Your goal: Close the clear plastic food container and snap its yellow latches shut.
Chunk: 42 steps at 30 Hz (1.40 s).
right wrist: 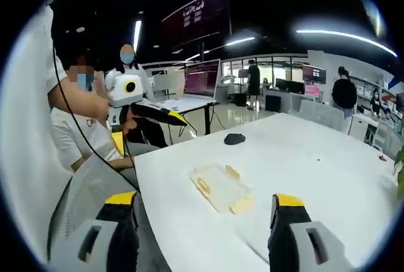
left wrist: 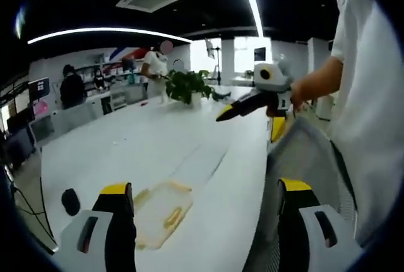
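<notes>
The container (left wrist: 161, 212) lies flat on the white table (left wrist: 189, 146), near the edge where the person stands. In the left gripper view it sits low and just right of that view's own left jaw, its long axis running away from the camera toward the upper right. In the right gripper view the container (right wrist: 221, 187) lies between the two jaws and a little ahead of them, long axis slanting from upper left to lower right, with yellow latches showing along its sides (whether the lid is fully seated I cannot tell).

Both grippers are held up off the table with nothing in them. The left hand-held gripper (right wrist: 165, 118), seen from the right gripper view, hangs above the table's near corner with its jaws nearly together. The right hand-held gripper (left wrist: 243, 106), seen from the left gripper view, also has its jaws close together, pointing out over the table.

Judging by framing, the right gripper is better lined up: the container lies straight ahead and below it, so a downward reach forward looks the shorter path.
</notes>
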Each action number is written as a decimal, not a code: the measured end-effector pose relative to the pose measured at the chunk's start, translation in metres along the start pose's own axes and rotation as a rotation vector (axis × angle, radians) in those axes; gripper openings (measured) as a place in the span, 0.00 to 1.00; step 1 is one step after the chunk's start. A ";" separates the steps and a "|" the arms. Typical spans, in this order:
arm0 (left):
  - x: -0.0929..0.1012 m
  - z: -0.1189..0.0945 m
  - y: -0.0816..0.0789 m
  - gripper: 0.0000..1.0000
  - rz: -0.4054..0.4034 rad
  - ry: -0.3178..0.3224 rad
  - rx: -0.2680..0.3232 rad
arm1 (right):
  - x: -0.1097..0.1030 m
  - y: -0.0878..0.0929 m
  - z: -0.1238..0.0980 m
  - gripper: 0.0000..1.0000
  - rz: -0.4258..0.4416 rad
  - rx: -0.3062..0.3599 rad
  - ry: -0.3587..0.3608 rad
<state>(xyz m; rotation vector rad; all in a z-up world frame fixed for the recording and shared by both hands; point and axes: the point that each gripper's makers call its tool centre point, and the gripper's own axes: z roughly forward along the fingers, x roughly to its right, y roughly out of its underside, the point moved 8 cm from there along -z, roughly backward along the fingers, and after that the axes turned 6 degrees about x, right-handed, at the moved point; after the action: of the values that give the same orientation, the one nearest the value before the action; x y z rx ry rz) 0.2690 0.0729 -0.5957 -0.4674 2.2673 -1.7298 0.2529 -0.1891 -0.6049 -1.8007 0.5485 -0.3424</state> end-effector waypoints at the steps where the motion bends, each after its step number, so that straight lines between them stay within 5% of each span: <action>1: -0.002 0.000 0.000 0.93 0.001 0.004 -0.002 | 0.001 -0.001 0.001 0.85 -0.005 -0.003 -0.001; 18: -0.040 -0.007 0.015 0.85 0.044 0.016 -0.103 | 0.020 -0.002 0.026 0.82 -0.102 -0.116 -0.053; 42: -0.084 -0.005 0.031 0.79 0.167 0.136 -0.260 | 0.043 -0.001 0.066 0.76 -0.180 -0.216 -0.135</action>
<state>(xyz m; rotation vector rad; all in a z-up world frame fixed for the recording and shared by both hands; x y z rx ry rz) 0.3407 0.1188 -0.6238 -0.2061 2.5606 -1.4339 0.3225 -0.1579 -0.6249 -2.0719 0.3392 -0.2900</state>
